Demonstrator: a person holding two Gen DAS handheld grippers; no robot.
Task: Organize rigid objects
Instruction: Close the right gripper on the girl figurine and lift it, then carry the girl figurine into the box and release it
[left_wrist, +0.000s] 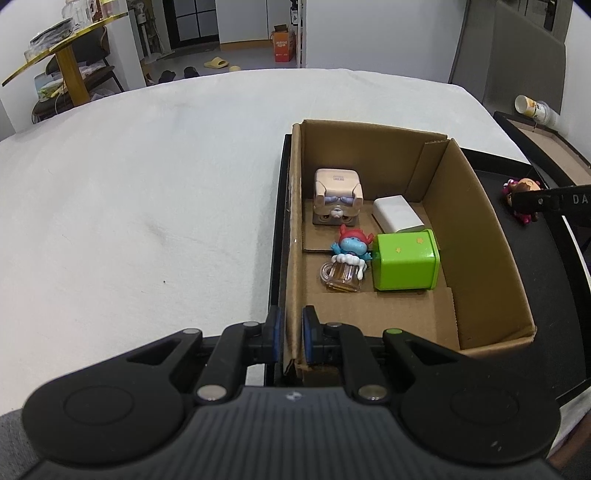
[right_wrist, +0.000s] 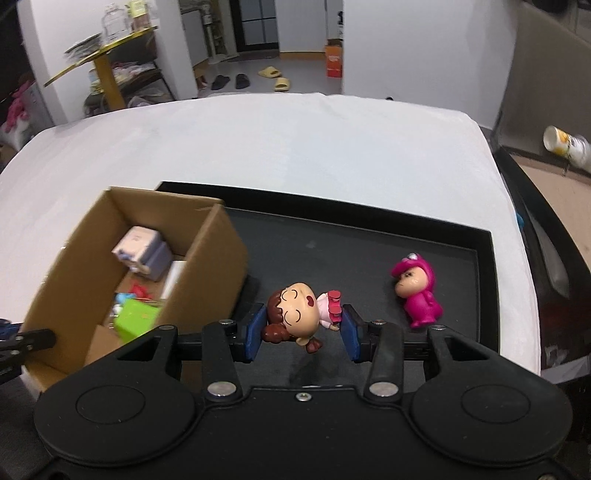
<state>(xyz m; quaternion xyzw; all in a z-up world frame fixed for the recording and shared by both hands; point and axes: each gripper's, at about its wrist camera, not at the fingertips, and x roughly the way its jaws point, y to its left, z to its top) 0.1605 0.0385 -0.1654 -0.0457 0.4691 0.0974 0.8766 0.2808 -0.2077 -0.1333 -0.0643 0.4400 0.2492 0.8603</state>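
An open cardboard box (left_wrist: 476, 236) stands at the left end of a black tray (right_wrist: 332, 251). In it lie a beige cube figure (left_wrist: 337, 195), a white block (left_wrist: 397, 214), a blue figure with red hair (left_wrist: 351, 245), a toy beer mug (left_wrist: 341, 275) and a green box (left_wrist: 406, 260). My left gripper (left_wrist: 291, 332) is shut on the box's near left wall. My right gripper (right_wrist: 303, 328) is shut on a girl doll (right_wrist: 299, 314) with brown hair and a pink dress, held above the tray to the right of the box. A pink-suited figure (right_wrist: 419, 291) lies on the tray further right.
The tray rests on a table under a white cloth (left_wrist: 147, 203). A paper cup (right_wrist: 565, 144) lies on its side beyond the table's right edge, over another dark-rimmed tray (left_wrist: 546, 136). A shelf and shoes stand on the floor behind.
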